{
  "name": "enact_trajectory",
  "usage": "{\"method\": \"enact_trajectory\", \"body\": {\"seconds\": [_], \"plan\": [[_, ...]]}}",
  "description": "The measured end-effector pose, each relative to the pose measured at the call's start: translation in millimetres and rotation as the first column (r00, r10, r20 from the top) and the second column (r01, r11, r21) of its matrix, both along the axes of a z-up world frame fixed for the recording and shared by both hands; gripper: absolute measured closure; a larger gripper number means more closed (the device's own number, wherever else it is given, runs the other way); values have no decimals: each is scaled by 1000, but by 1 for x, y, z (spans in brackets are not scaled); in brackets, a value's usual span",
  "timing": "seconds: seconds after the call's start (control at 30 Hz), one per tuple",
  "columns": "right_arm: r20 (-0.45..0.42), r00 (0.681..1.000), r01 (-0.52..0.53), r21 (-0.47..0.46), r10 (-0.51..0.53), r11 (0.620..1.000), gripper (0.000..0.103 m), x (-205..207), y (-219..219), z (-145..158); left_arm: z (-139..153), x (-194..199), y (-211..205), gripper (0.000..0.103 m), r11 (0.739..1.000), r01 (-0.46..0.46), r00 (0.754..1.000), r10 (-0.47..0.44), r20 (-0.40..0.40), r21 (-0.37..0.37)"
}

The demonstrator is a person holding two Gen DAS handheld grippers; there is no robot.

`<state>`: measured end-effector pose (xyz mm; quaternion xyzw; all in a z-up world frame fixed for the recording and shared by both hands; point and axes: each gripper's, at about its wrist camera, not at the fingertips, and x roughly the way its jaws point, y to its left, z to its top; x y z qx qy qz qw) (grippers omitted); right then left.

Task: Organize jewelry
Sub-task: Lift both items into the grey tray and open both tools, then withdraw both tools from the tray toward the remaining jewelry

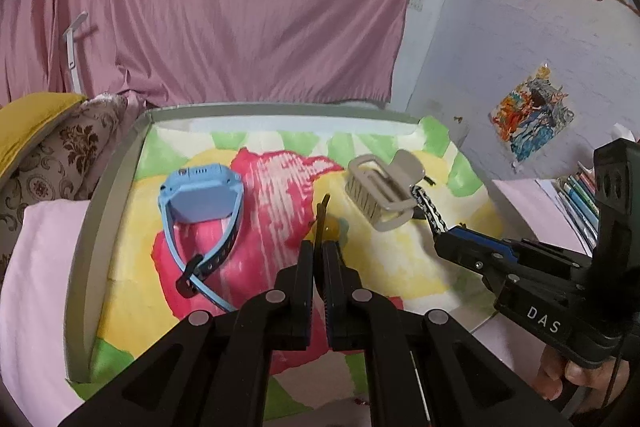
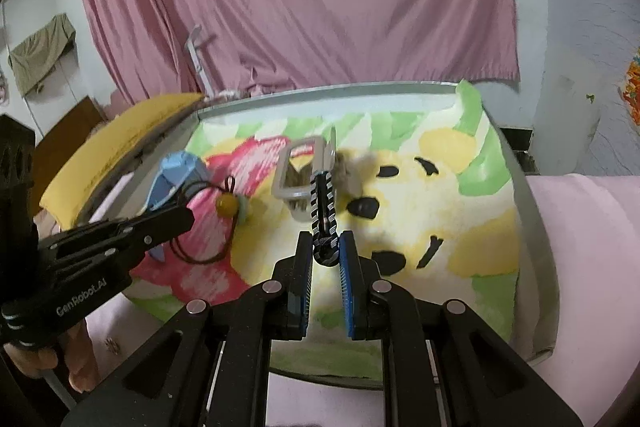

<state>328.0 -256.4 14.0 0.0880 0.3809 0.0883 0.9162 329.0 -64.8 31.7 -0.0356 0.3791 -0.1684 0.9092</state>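
Note:
A tray [image 1: 108, 211] lined with a flower-print cloth holds a blue watch [image 1: 200, 211] on the left and a beige hair claw [image 1: 380, 187] at the back right. My left gripper [image 1: 319, 251] is shut on a brown cord necklace [image 1: 322, 219] with a yellow bead [image 1: 333, 229], low over the cloth's middle. In the right wrist view the cord [image 2: 200, 255] loops down from the left gripper [image 2: 188, 217], with the bead [image 2: 225, 205] beside the watch [image 2: 176, 175]. My right gripper [image 2: 325, 251] is shut on a black-and-white bracelet [image 2: 325, 203] that reaches toward the hair claw [image 2: 300, 179].
A pink curtain [image 1: 240, 7] hangs behind the tray. A yellow pillow [image 1: 36, 123] and a patterned cushion [image 1: 60, 163] lie to the left, and books [image 1: 580, 199] stand to the right. Pink bedding [image 2: 592, 227] surrounds the tray rim [image 2: 536, 227]. A hand [image 1: 580, 375] holds the right gripper.

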Motion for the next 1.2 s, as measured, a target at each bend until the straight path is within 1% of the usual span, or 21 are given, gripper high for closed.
{"method": "enact_trajectory", "body": {"seconds": [0.17, 0.27, 0.33, 0.37, 0.4, 0.47, 0.53, 0.63, 0.67, 0.7, 0.73, 0.77, 0.8, 0.83, 0.9, 0.93, 1.0, 1.03, 1.1, 1.13, 1.2], "plan": [[-13, 1000, -27, -29, 27, 999, 91, -1, 7, -1, -4, 3, 3, 98, 1000, -15, 1000, 15, -20, -2], [-14, 1000, -21, -19, 21, 1000, 91, -1, 4, -1, -4, 4, 6, 97, 999, -31, 999, 31, -28, -13], [-17, 1000, -14, -9, 13, 1000, 90, -1, 2, -1, -5, 6, 8, 93, 999, -41, 999, 40, -34, -18], [-19, 1000, -7, -3, 7, 1000, 87, -1, 1, -2, -5, 6, 9, 89, 999, -43, 998, 42, -39, -21], [-20, 1000, -4, 1, 4, 1000, 80, 0, 0, -2, -6, 7, 10, 85, 999, -45, 998, 44, -43, -26], [-17, 1000, 2, 9, -2, 1000, 72, 0, -1, -2, -7, 7, 11, 80, 998, -51, 998, 50, -47, -28], [-6, 1000, 4, 13, -4, 1000, 72, -2, -2, -1, -6, 7, 13, 78, 998, -54, 998, 52, -45, -36], [14, 1000, 12, 9, -12, 1000, 71, -6, -3, 1, -3, 4, 16, 66, 997, -60, 998, 58, -25, -53], [30, 999, 18, 4, -18, 1000, 70, -9, -2, 3, 0, 2, 18, 59, 996, -63, 998, 62, -14, -62], [43, 999, 22, 1, -22, 1000, 65, -11, -3, 5, 4, -2, 21, 47, 995, -67, 998, 68, 8, -79], [69, 997, 32, -5, -31, 999, 62, -15, -3, 9, 7, -5, 24, 41, 993, -74, 997, 77, 26, -95], [87, 995, 40, -8, -39, 999, 56, -18, -3, 11, 10, -10, 28, 32, 990, -86, 995, 92, 46, -111], [116, 992, 57, -13, -55, 998, 54, -23, -3, 15, 13, -14, 30, 29, 988, -91, 993, 99, 65, -122], [143, 987, 72, -13, -70, 997, 53, -29, -4, 19, 16, -20, 33, 27, 987, -94, 990, 106, 91, -132], [200, 975, 104, -10, -100, 995, 46, -41, -5, 27, 22, -31, 36, 21, 985, -110, 983, 127, 134, -131], [226, 968, 117, -7, -112, 993, 44, -48, -6, 30, 25, -37, 38, 19, 984, -115, 978, 135, 157, -134], [270, 955, 127, 4, -123, 992, 37, -59, -7, 37, 31, -49, 41, 10, 983, -127, 967, 153, 203, -136], [294, 947, 130, 10, -127, 991, 34, -66, -6, 41, 33, -53, 43, 8, 982, -132, 963, 160, 218, -137], [334, 933, 134, 17, -131, 991, 24, -79, -5, 48, 40, -68, 47, 2, 980, -133, 948, 169, 271, -145], [361, 923, 134, 22, -133, 991, 21, -87, -4, 52, 44, -76, 48, 1, 980, -136, 938, 175, 298, -147], [402, 906, 132, 39, -137, 990, 7, -102, -3, 58, 51, -88, 53, 0, 979, -139, 925, 183, 332, -152]]}}
